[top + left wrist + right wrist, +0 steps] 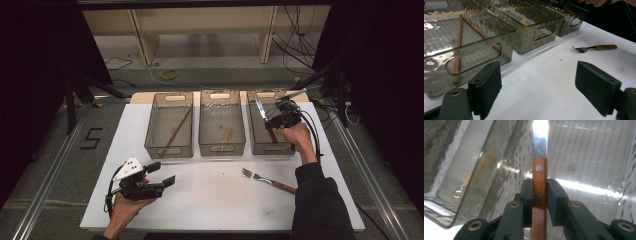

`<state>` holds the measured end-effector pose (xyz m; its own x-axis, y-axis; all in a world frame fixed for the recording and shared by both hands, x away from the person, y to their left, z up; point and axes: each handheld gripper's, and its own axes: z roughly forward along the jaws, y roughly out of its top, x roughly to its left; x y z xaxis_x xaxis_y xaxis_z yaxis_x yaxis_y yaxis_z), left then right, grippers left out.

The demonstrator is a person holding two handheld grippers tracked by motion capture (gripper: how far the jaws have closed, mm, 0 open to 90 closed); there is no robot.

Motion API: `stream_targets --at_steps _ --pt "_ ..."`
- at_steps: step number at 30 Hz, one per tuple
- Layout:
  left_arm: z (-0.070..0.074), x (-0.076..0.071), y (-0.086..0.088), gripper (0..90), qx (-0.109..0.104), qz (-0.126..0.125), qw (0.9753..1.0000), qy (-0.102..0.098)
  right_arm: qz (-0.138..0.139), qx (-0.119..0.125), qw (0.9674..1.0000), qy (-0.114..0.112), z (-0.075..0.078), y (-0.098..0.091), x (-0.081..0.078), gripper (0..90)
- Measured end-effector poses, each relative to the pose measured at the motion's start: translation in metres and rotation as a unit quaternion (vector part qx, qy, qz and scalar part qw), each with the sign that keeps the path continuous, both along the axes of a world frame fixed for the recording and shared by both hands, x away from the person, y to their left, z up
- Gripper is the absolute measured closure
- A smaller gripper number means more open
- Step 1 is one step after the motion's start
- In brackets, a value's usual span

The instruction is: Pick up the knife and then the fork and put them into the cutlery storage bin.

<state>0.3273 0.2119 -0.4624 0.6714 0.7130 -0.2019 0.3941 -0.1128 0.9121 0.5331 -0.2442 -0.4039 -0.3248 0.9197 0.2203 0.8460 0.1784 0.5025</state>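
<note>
White paper covers the table [215, 200]; three clear bins stand in a row along its far edge, and the right gripper [281, 120] hangs over the right bin [257, 145], at about 1 o'clock from the table's middle; its jaws are clamped on the wooden handle of a knife [539, 170]; in the right gripper view the knife's long axis runs straight out between the jaws, blade toward 12 o'clock, over the bin's ribbed floor; in the high view the blade slants toward 11 o'clock, so its axis runs roughly along the bin's length, which I judge suits laying it down there; the left gripper [161, 175] rests at 8 o'clock, jaws apart and holding nothing; a fork [267, 180] lies on the paper at 4 o'clock, tines toward 10 o'clock, nearer the right hand.
</note>
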Motion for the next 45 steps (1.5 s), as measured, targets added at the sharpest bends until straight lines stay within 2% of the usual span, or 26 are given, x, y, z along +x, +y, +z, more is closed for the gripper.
stream_targets --at_steps 2,4,6,13,16,19,24,29,32,39,45 --pt "0.0 0.0 0.0 20.5 0.0 0.0 1.0 0.0 0.0 0.011 0.9999 0.002 -0.002 -0.002 0.0 64.2" --pt "0.0 0.0 0.0 20.5 0.001 0.0 1.0 0.001 0.008 0.017 0.9998 0.008 -0.002 -0.002 -0.001 58.9" --pt "0.0 0.0 0.0 20.5 0.0 0.0 1.0 0.001 0.014 0.011 0.9998 -0.002 0.0 -0.001 -0.003 55.8" --pt "-0.001 0.0 0.0 20.5 0.0 0.0 1.0 0.001 0.054 0.023 0.9974 -0.041 0.015 -0.001 -0.021 45.6" --pt "-0.001 0.0 0.0 20.4 0.0 0.0 1.0 0.001 0.079 0.023 0.9951 -0.054 0.022 -0.001 -0.034 41.7" --pt "-0.001 0.0 0.0 20.4 0.0 0.0 1.0 0.002 0.104 0.029 0.9915 -0.073 0.027 -0.002 -0.051 39.7" --pt "-0.001 0.0 -0.001 20.4 -0.001 0.0 1.0 0.002 0.143 0.03 0.9853 -0.088 0.031 0.0 -0.079 37.3" --pt "-0.002 0.001 0.0 20.4 -0.003 0.001 1.0 0.004 0.171 0.03 0.9805 -0.092 0.03 0.002 -0.101 36.2" --pt "-0.002 0.001 0.0 20.4 -0.003 0.0 1.0 0.004 0.187 0.026 0.9783 -0.086 0.025 0.003 -0.112 35.6" --pt "-0.002 0.001 -0.001 20.4 -0.002 -0.001 1.0 0.003 0.207 0.017 0.9754 -0.073 0.015 0.001 -0.131 34.5" --pt "-0.002 0.0 -0.001 20.4 -0.002 -0.002 1.0 0.002 0.216 0.007 0.9744 -0.061 0.007 -0.001 -0.14 34.0"
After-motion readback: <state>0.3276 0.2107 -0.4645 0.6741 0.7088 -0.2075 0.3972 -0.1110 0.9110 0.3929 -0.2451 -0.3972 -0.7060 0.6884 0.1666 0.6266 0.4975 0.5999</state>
